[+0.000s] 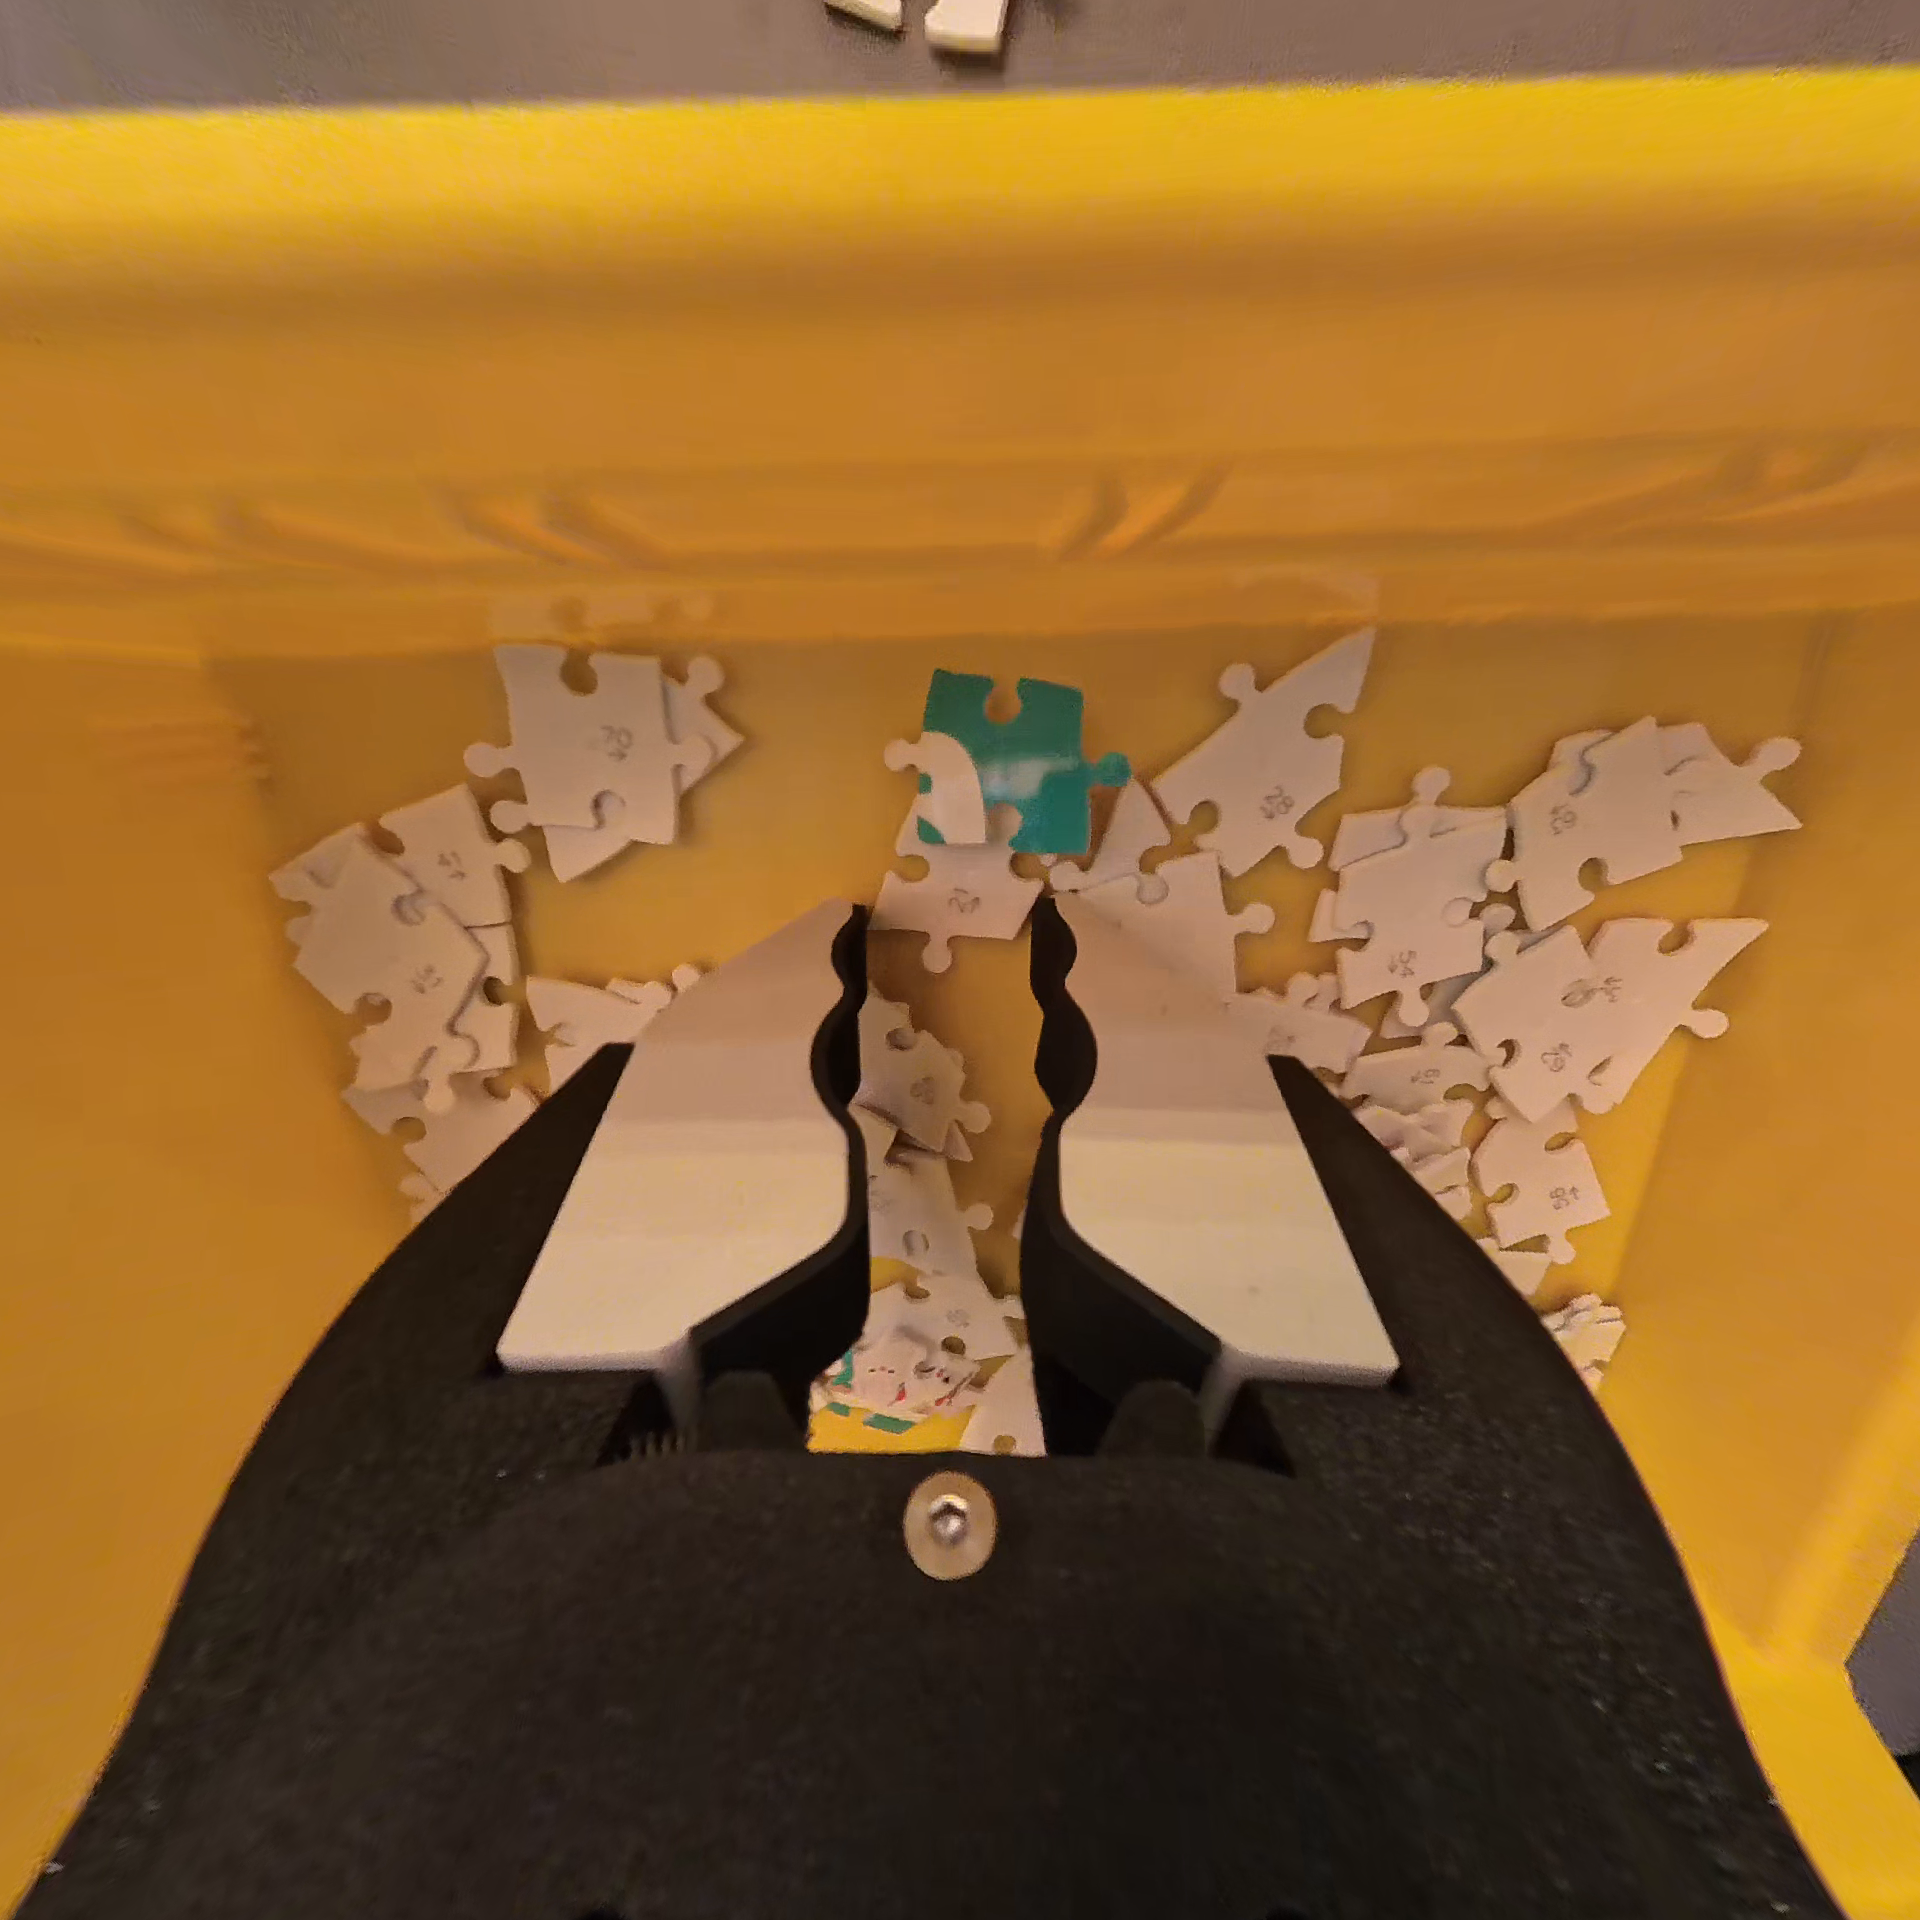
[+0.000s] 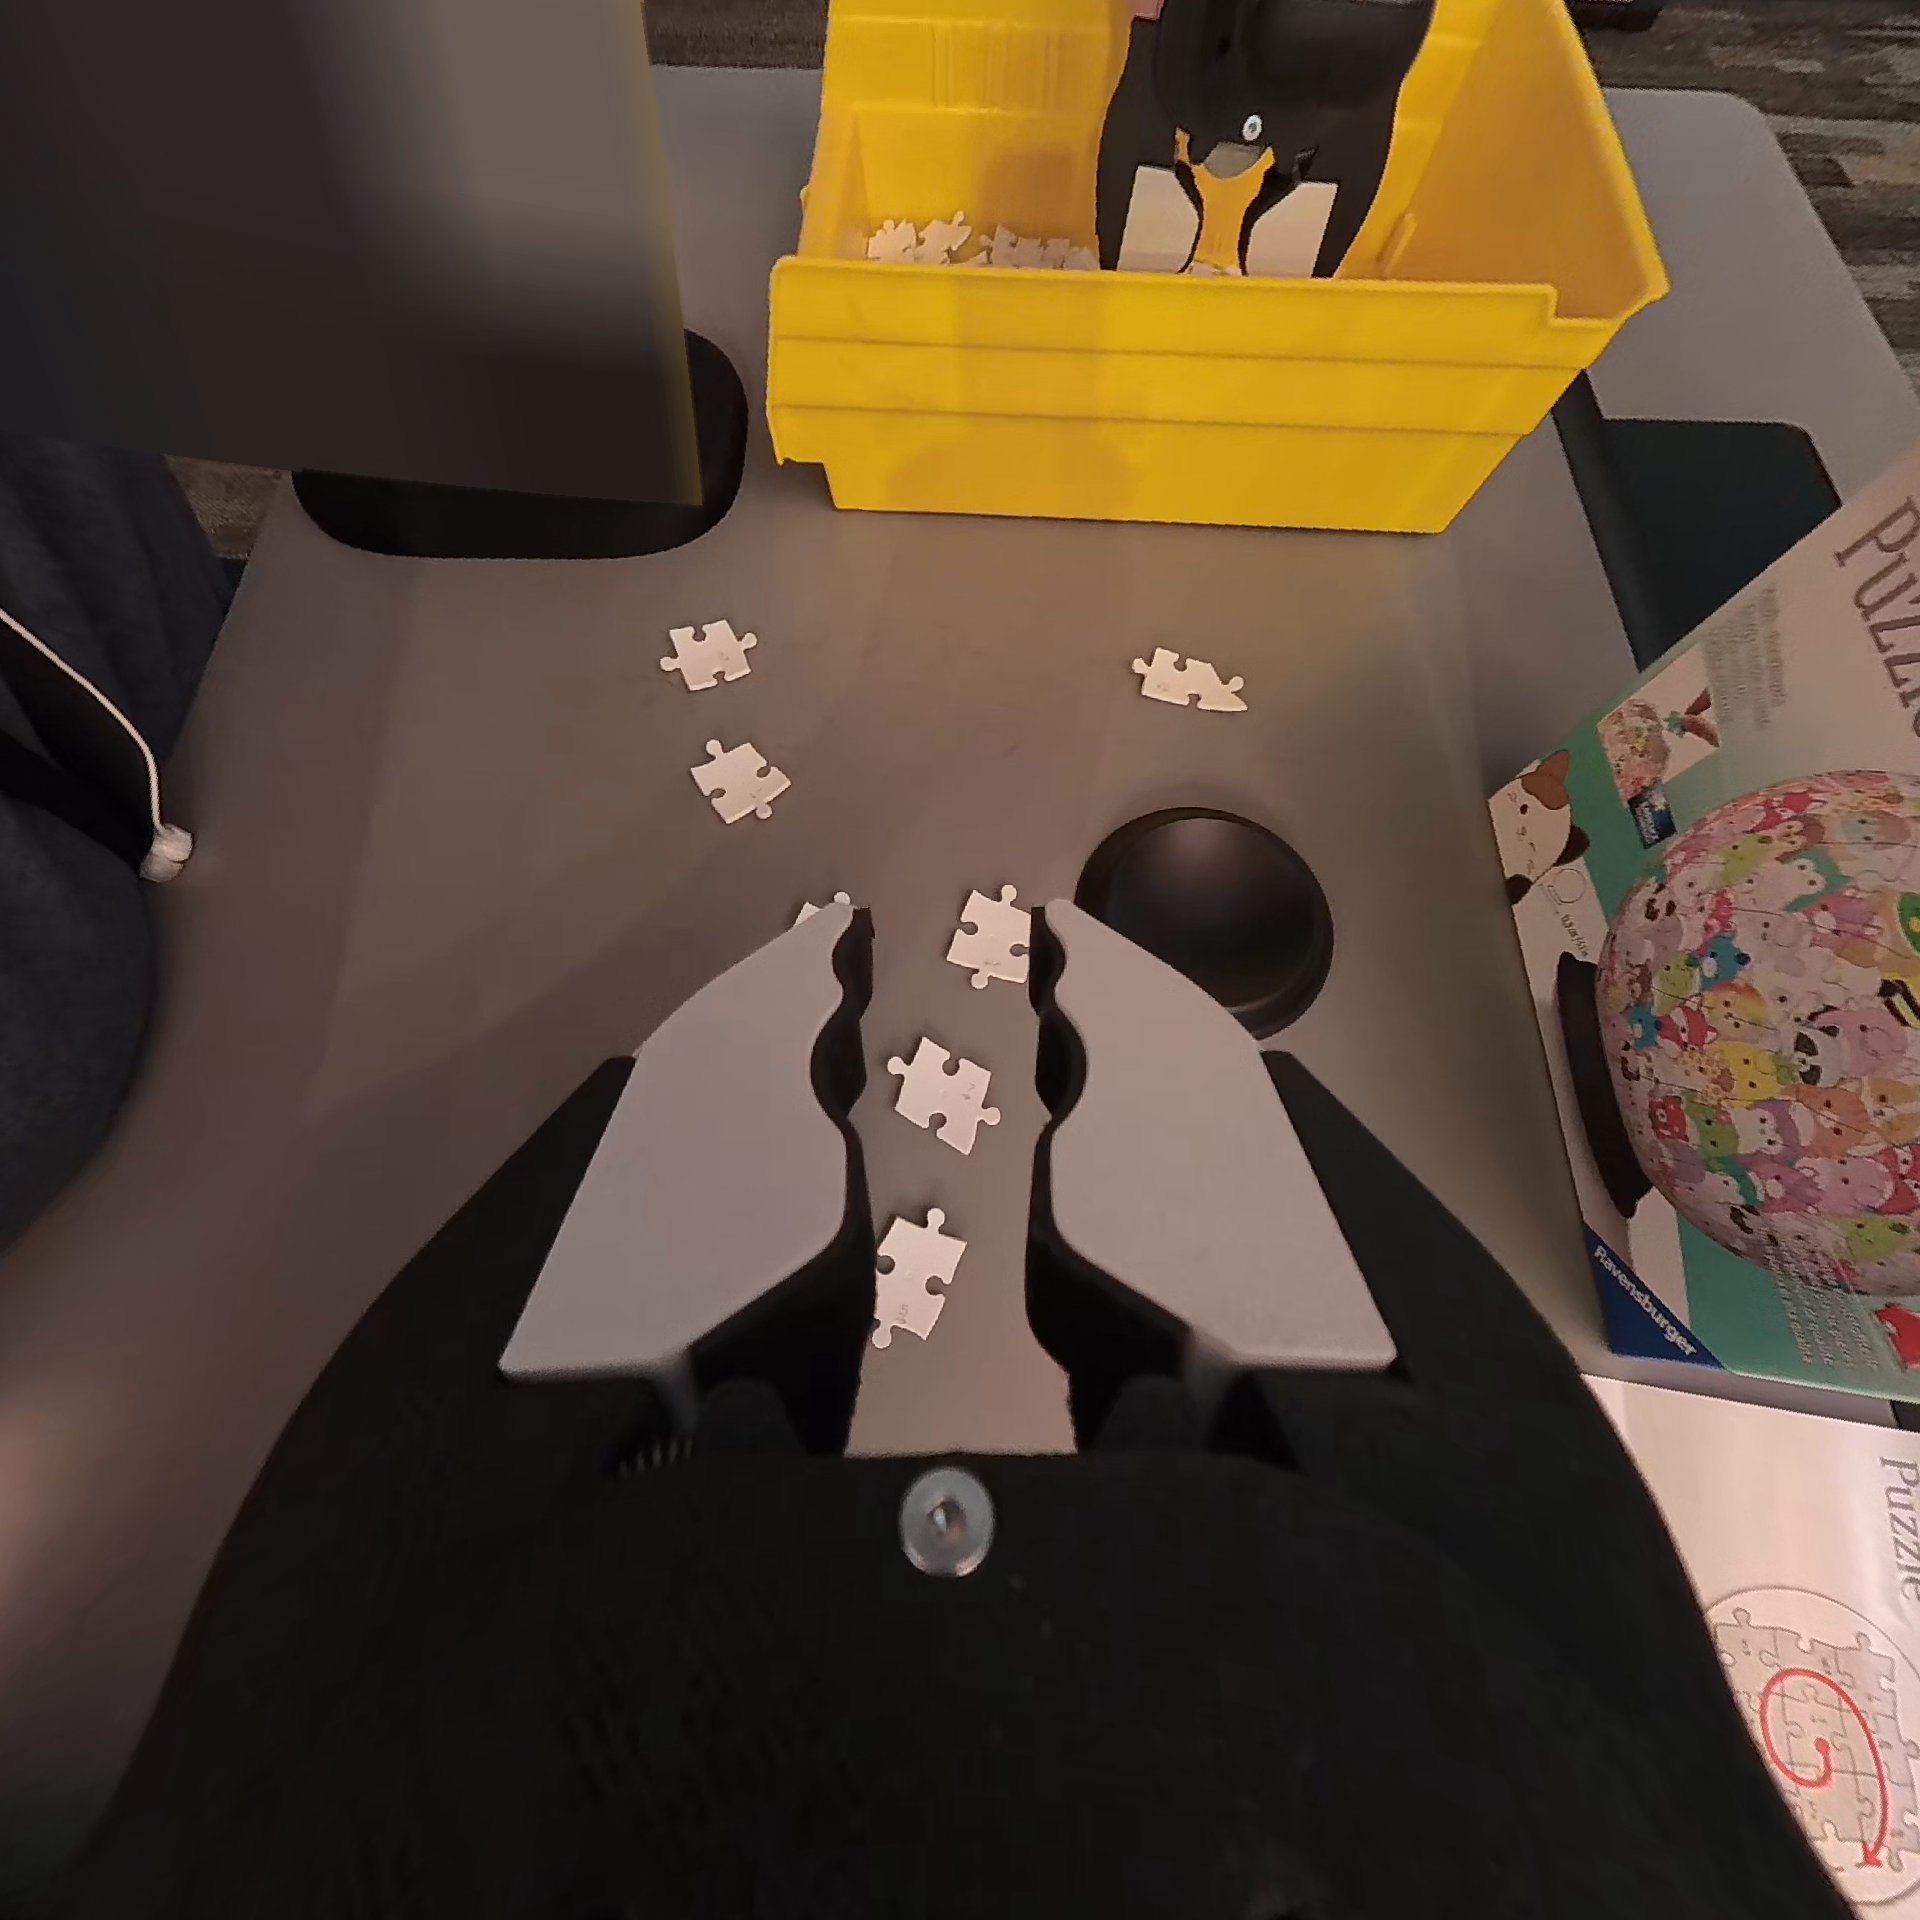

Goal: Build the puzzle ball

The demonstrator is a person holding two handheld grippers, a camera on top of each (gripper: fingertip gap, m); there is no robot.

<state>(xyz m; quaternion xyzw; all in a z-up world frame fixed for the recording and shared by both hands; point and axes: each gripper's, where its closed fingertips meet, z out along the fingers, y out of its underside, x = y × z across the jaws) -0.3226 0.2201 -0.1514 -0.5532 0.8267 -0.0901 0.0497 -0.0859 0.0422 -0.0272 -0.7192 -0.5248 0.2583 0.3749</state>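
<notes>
Puzzle pieces (image 2: 943,1108), seven on table (image 2: 436,935), one yellow bin (image 2: 1164,416)

A yellow bin (image 1: 935,343) holds white puzzle pieces (image 1: 1273,774) and one green-and-white piece (image 1: 1023,764).

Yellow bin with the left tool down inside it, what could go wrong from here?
1. Pieces in the yellow bin overlap, so the open left tool may pinch two together.
2. The white piece at its tips lies flat; the fingers could slide over it.
3. The bin wall is close; lifting out could knock it.
</notes>
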